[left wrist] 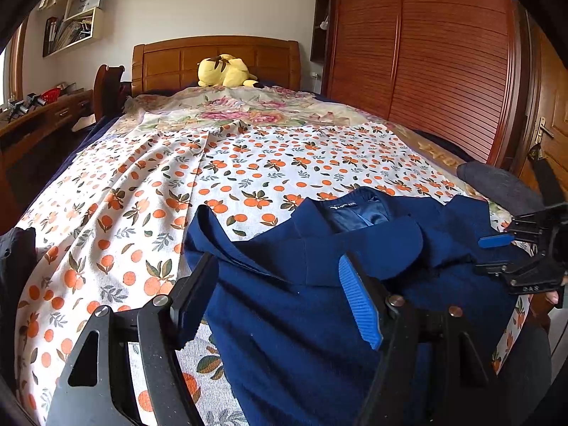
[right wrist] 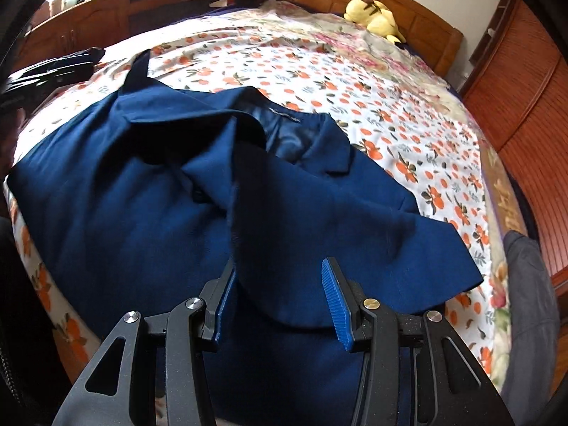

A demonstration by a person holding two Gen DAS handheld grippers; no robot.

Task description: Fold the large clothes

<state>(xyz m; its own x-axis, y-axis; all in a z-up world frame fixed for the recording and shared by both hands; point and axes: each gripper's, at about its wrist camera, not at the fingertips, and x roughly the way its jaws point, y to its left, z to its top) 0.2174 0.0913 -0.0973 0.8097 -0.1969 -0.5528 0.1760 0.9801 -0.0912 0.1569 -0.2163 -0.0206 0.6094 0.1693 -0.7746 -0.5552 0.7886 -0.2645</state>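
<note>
A navy blue jacket (left wrist: 284, 305) (right wrist: 124, 213) lies front up on the bed, its collar and label towards the headboard. My left gripper (left wrist: 277, 262) is open over the jacket's left side, the cloth lying loose beneath its wide jaws. In the right wrist view a sleeve (right wrist: 284, 294) is folded across the jacket's body and fills the gap between the blue pads (right wrist: 335, 305). My right gripper (right wrist: 278, 264) is shut on that sleeve. The same right gripper (left wrist: 491, 254) shows at the jacket's right edge in the left wrist view.
The bed is covered by an orange-fruit print sheet (left wrist: 142, 213) (right wrist: 355, 81). A yellow plush toy (left wrist: 227, 71) rests by the wooden headboard. A grey garment (left wrist: 497, 181) (right wrist: 525, 284) lies at the right bed edge beside a wooden wardrobe (left wrist: 443, 53). A desk (left wrist: 42, 113) stands left.
</note>
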